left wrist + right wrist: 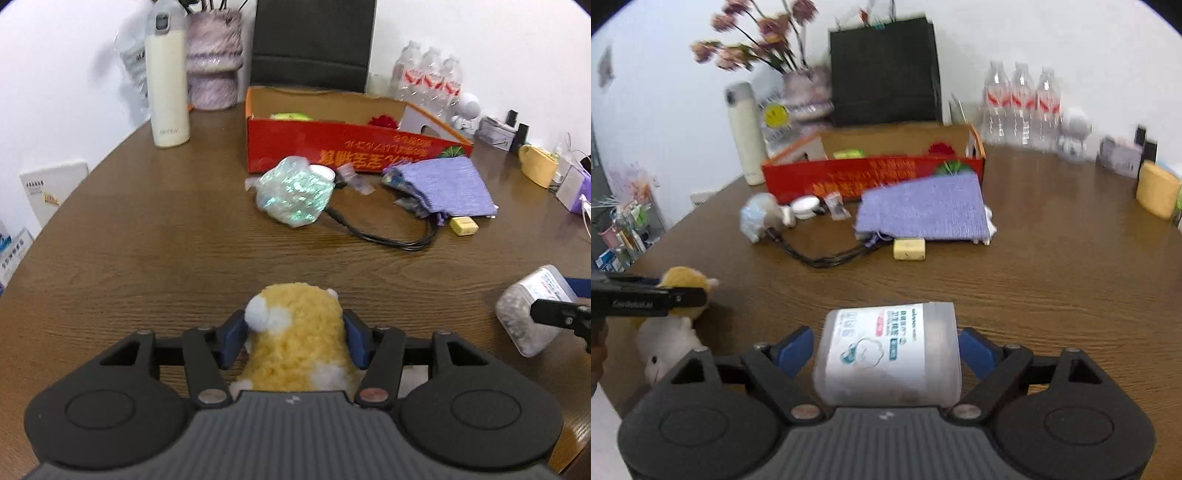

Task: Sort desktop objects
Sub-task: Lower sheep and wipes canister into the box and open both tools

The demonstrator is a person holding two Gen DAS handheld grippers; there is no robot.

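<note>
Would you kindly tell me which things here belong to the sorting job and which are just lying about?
Job:
- plush toy, in the left gripper
- cotton swab jar, between the right gripper fingers
- red box
- purple cloth
- yellow eraser

Lying about:
- water bottles
- white flask
- black bag

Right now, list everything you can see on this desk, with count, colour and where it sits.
plush toy: one, yellow and white, near edge, between the left gripper's pads
plastic tub: one, clear with white label, near edge, on its side in the right gripper
cardboard box: one, red, open, far centre
cloth pouch: one, purple, in front of the box
crinkly wrapper: one, iridescent, left of the pouch
cable: one, black, between wrapper and pouch
small block: one, yellow, beside the pouch
flask: one, cream, far left
water bottles: three, clear, far right
left gripper: black, blue pads
right gripper: black, blue pads
</note>
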